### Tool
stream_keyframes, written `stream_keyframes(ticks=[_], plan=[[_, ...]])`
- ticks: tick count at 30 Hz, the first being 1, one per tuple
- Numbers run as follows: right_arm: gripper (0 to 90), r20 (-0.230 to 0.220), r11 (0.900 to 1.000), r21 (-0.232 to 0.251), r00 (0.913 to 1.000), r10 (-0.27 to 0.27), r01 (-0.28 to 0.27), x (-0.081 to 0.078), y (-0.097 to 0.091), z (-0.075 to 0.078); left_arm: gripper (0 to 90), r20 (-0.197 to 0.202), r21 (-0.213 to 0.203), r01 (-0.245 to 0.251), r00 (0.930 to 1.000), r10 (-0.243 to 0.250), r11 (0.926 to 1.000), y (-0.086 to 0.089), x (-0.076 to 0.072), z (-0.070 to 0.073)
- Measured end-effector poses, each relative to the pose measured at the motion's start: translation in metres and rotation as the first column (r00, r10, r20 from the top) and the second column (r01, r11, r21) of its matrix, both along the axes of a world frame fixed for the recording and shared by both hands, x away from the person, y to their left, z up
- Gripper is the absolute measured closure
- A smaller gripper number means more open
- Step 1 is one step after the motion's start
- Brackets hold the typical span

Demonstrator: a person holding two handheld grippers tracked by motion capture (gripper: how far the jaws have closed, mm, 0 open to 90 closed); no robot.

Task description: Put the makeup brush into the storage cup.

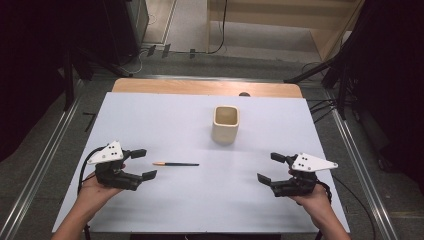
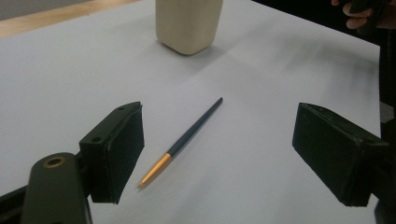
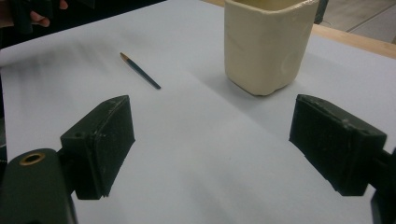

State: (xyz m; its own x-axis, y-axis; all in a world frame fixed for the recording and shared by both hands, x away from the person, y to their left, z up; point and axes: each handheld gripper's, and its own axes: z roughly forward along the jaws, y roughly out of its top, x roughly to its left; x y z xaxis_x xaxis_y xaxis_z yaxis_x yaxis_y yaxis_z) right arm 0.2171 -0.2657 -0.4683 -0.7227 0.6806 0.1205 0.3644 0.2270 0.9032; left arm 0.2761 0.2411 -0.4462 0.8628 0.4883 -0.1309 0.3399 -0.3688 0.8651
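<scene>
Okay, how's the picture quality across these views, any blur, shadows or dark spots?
High view: the table is evenly lit, its surroundings dark, and the cup casts only a soft shadow. Left gripper view: the pen is fairly sharp, the cup softer. Right gripper view: the near tool is blurred, with faint streaks on the table.

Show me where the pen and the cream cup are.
pen [image 2: 194, 131], left gripper view, middle of its dark barrel.
cream cup [image 1: 225, 131], high view, its front wall.

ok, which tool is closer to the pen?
The left tool. The pen lies just off its open jaws, orange end toward it. The right tool sits across the table, well beyond the pen's dark end, nearer the cream cup.
</scene>
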Motion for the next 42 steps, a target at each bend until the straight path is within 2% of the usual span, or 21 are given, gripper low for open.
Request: stream_keyframes(ticks=[4, 19, 37, 40, 42], plan=[[14.6, 0.0, 1.0, 0.0, 1.0, 0.0, 0.0, 0.0001, -0.0005, 0.0, 17.2, -0.002, -0.003, -0.007, 1.0, 0.007, 1.0, 0.0009, 0.0002, 0.0], [14.6, 0.002, 1.0, 0.001, 1.0, -0.006, 0.006, 0.0004, -0.0014, -0.0001, 16.9, 0.007, 0.032, 0.012, 0.9999, -0.012, 0.9994, -0.0024, -0.0006, 0.0024], [14.6, -0.001, 1.0, -0.001, 1.0, -0.007, 0.007, 0.0002, -0.001, -0.0004, 15.9, 0.009, 0.03, 0.001, 1.0, -0.001, 0.9996, -0.0026, -0.0007, 0.0035], [14.6, 0.0, 1.0, -0.003, 1.0, -0.007, 0.007, 0.0003, -0.001, -0.0005, 15.9, 0.013, 0.029, -0.003, 0.9999, 0.003, 0.9996, -0.0028, -0.0005, 0.0033], [14.6, -0.001, 1.0, -0.003, 1.0, -0.007, 0.007, 0.0004, -0.001, -0.0007, 16.1, 0.033, 0.031, -0.01, 0.9994, 0.009, 0.9995, -0.0034, 0.0004, 0.003]])
